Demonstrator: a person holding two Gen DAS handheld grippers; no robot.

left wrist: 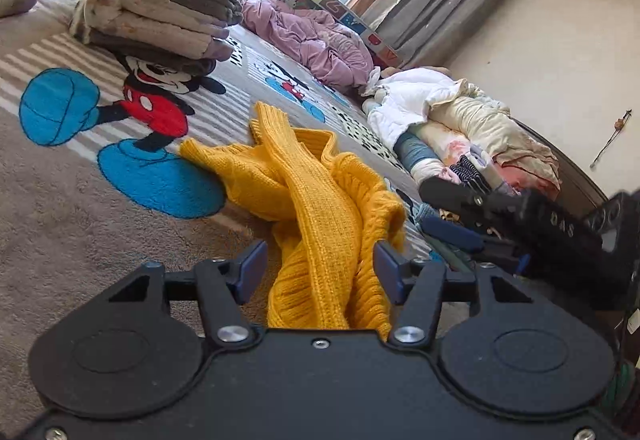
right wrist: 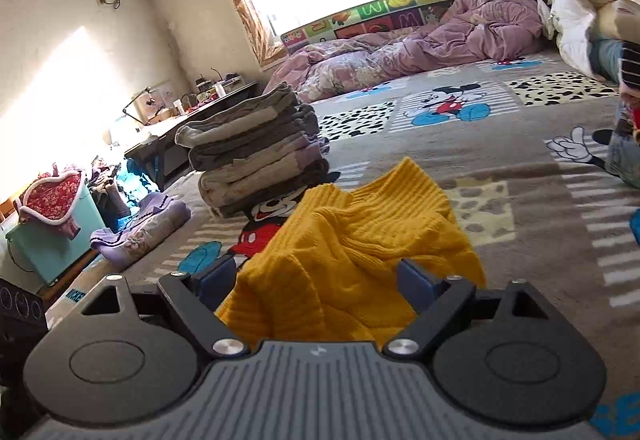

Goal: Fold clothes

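Both grippers, left gripper (left wrist: 320,270) and right gripper (right wrist: 316,280), have jaws spread wide with the yellow knit sweater (left wrist: 320,200) bunched between them on the cartoon blanket (left wrist: 60,200), near the folded stack (left wrist: 160,12). I'd pinch single edges, not wads, and pull flat.

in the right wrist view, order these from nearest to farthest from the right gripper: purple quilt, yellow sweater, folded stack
1. yellow sweater, lying between the right gripper fingers.
2. folded stack, ahead to the left on the blanket.
3. purple quilt, at the far edge under the window.
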